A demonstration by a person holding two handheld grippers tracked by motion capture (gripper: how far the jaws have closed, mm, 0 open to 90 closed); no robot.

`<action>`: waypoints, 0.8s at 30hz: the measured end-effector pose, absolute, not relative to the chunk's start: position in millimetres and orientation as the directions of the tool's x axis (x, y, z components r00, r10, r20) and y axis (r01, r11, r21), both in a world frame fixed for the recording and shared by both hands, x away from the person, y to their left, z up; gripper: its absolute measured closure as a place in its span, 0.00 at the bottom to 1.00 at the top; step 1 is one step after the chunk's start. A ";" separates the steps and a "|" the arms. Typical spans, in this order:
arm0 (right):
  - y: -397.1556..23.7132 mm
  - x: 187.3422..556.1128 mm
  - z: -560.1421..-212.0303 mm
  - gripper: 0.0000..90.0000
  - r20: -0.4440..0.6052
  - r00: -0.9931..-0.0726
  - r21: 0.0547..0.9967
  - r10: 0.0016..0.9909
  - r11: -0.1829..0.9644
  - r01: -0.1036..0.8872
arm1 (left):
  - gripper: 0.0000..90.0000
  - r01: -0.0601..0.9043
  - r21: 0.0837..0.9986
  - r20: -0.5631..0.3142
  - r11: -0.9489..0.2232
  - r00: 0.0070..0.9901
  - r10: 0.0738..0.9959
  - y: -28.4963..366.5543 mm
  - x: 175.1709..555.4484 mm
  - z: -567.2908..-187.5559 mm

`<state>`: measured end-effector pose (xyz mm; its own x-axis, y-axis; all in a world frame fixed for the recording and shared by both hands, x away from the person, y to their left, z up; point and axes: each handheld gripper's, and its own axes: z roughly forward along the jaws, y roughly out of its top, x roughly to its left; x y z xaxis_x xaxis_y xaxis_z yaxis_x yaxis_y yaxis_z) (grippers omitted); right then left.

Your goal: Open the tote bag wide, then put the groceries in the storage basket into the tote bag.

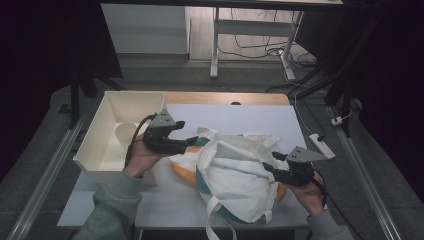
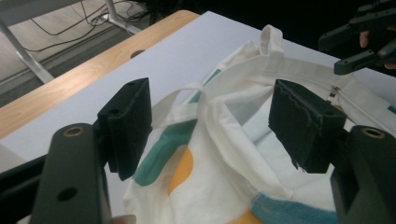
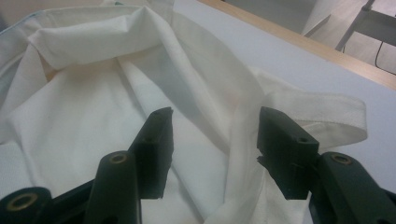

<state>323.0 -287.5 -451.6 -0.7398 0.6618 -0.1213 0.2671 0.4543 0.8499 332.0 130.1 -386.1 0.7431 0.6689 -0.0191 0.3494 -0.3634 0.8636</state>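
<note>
A: How do the left tongs (image 2: 210, 128) stand?

B: Spread. In the left gripper view the two black pads are well apart with nothing pinched; the rim of the white cloth tote bag with teal and orange patches (image 2: 243, 154) lies between and beyond them, untouched as far as I can tell.

A: And the right tongs (image 3: 212, 144)?

B: Also spread. In the right gripper view the jaws stand apart over plain white folds of the bag, and a flat white carrying strap (image 3: 322, 109) loops just past the right-hand pad. No cloth is clamped.

A: Where is the bag?

B: In the high view it lies crumpled in a mound (image 1: 235, 172) on the pale table (image 1: 250, 117), towards the near edge. The left tongs (image 1: 192, 142) sit at its upper left corner, the right tongs (image 1: 267, 167) at its right side.

A: What else is there?

B: A cream open rectangular box (image 1: 95, 145) stands at the left end of the table, just beside the left hand (image 1: 142, 160). A wooden strip (image 1: 225, 97) runs along the far edge.
</note>
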 end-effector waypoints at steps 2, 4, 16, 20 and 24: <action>-287.4 322.4 -451.1 0.51 -0.125 -0.736 0.850 0.665 0.455 0.266 | 0.33 0.356 0.864 -0.025 -0.355 0.736 0.677 135.0 331.3 -385.0; -286.5 321.9 -450.7 0.51 -0.128 -0.733 0.850 0.668 0.455 0.266 | 0.33 0.361 0.866 -0.029 -0.346 0.727 0.686 140.2 330.5 -383.5; -280.8 319.6 -451.6 0.51 -0.154 -0.741 0.838 0.654 0.483 0.252 | 0.32 0.362 0.881 -0.039 -0.304 0.697 0.716 166.5 330.4 -373.8; -279.7 319.8 -452.7 0.51 -0.158 -0.742 0.834 0.652 0.490 0.253 | 0.32 0.375 0.882 -0.042 -0.284 0.665 0.746 179.4 332.4 -374.4; -280.2 320.3 -454.0 0.51 -0.158 -0.741 0.833 0.653 0.491 0.254 | 0.32 0.393 0.878 -0.043 -0.273 0.633 0.773 192.4 336.0 -376.7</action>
<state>320.3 -280.2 -454.0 -0.7409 0.6527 -0.1585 0.2541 0.4908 0.8334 336.0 192.4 -376.7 0.6333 0.7727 -0.0428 0.3930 -0.2735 0.8779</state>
